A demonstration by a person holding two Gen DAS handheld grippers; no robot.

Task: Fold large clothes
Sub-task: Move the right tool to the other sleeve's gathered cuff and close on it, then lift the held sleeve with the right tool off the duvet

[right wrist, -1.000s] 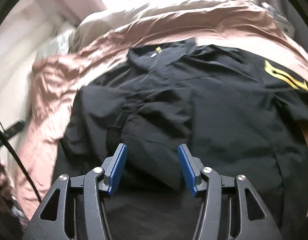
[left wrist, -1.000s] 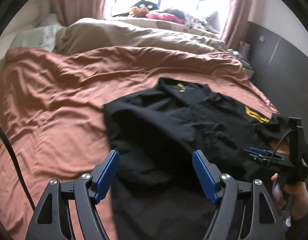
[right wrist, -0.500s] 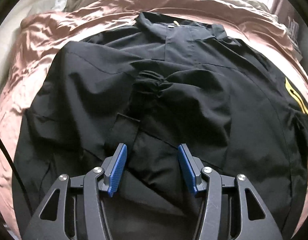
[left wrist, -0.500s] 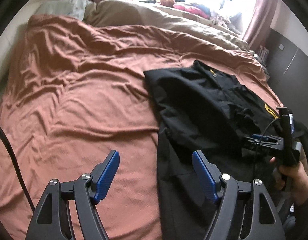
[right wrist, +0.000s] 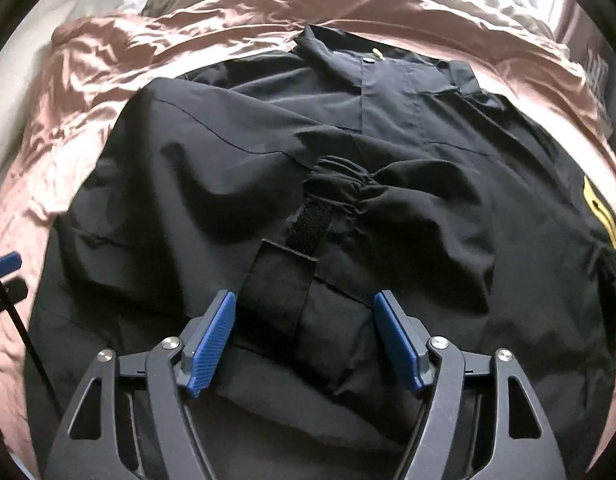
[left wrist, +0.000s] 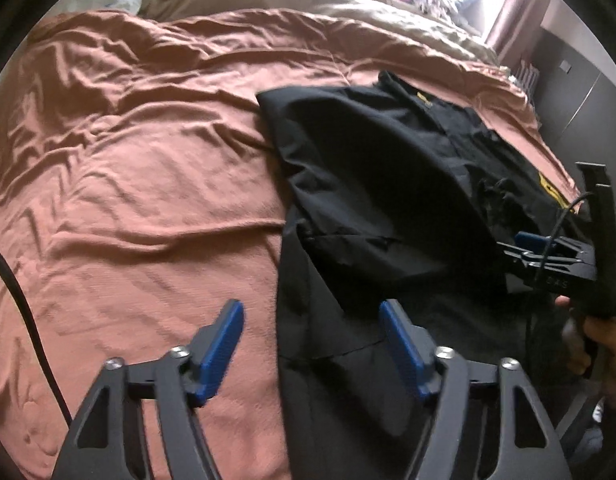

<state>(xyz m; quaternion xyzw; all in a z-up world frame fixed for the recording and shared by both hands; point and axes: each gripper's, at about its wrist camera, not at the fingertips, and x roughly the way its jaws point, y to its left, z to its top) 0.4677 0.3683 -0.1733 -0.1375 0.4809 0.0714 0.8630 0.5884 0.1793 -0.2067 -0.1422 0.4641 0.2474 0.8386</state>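
A black jacket (right wrist: 407, 216) lay on the rust bedspread (left wrist: 128, 200) as the left gripper (left wrist: 311, 344) and right gripper (right wrist: 304, 336) hovered wide-jawed, holding nothing.

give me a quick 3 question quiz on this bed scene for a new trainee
1. True or false: the right gripper is clamped shut on the black jacket.
2. Multiple choice: what does the jacket lie on? A) a wooden table B) a rust-brown bedspread C) a tiled floor
3. Fill in: the left gripper hangs over the jacket's ____ edge, as the left wrist view shows it.

Key
1. False. Its fingers stand apart, with a folded sleeve cuff between them.
2. B
3. Left. One blue finger is over the bedspread, the other over black cloth.
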